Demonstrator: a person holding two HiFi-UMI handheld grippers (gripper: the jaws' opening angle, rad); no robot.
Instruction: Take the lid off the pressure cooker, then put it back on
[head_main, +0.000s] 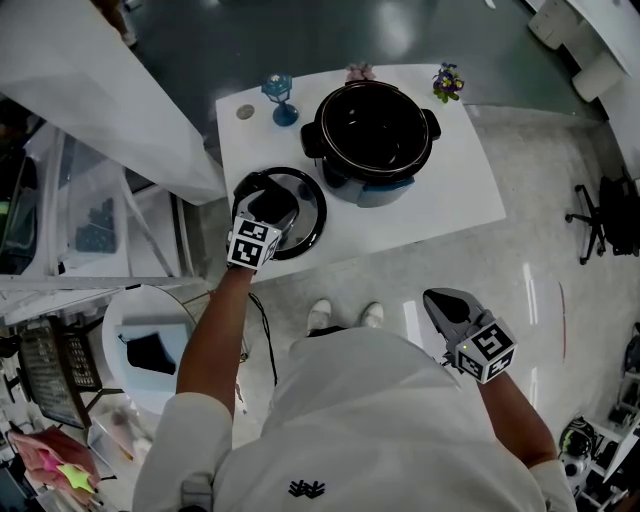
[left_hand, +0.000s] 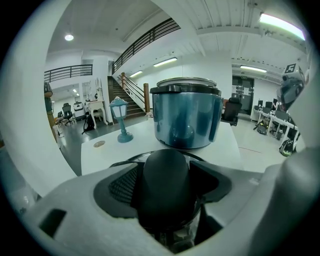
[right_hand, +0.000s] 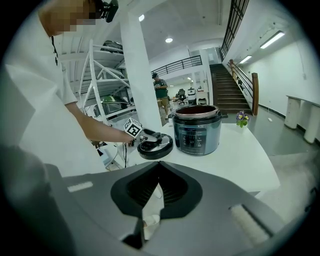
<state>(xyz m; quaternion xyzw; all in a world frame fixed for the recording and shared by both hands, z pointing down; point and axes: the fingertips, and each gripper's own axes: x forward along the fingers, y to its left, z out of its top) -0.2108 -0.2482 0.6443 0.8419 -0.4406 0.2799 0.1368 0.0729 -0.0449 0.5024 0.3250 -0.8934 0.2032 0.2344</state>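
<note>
The blue-grey pressure cooker stands uncovered at the back of the white table. Its black lid lies flat on the table's front left part. My left gripper sits over the lid with the black lid knob between its jaws; the pads stand beside the knob without clearly pressing it, so it reads open. My right gripper hangs shut and empty off the table's front edge, over the floor.
A small blue lamp ornament and a round disc sit at the table's back left. A purple flower pot is at the back right. A white column rises left of the table.
</note>
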